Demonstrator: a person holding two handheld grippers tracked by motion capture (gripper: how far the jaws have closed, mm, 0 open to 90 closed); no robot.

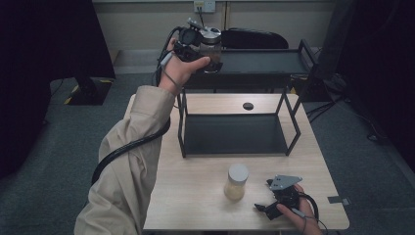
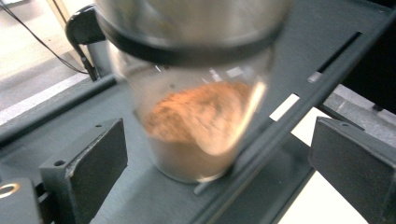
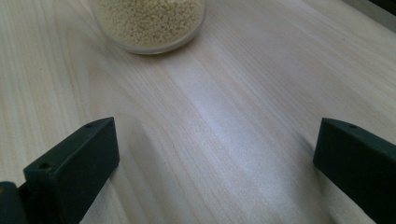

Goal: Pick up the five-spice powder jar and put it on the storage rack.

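Pale wood tabletop (image 1: 205,196) carries a black two-tier shelf rack (image 1: 235,147), and that rack is your landmark. On its upper tier, at the left end, stands the jar of orange-brown powder (image 2: 196,121), and your left gripper (image 1: 193,46) sits just beside it. Its jaws stand wide, one on each side of the jar, and neither pad seems to press the glass; nothing is held. You look to be letting go after setting it down, so draw the gripper straight back along its own line and keep both jaws clear of the glass. The jar is blurred, and its foot against the shelf's rail is hard to read; whether it sits flat you cannot tell.

In front of the rack stands the jar of pale grains (image 1: 236,182), cut off at the top in the right gripper view. Your right gripper (image 1: 269,208) rests near it, jaws spread and empty.
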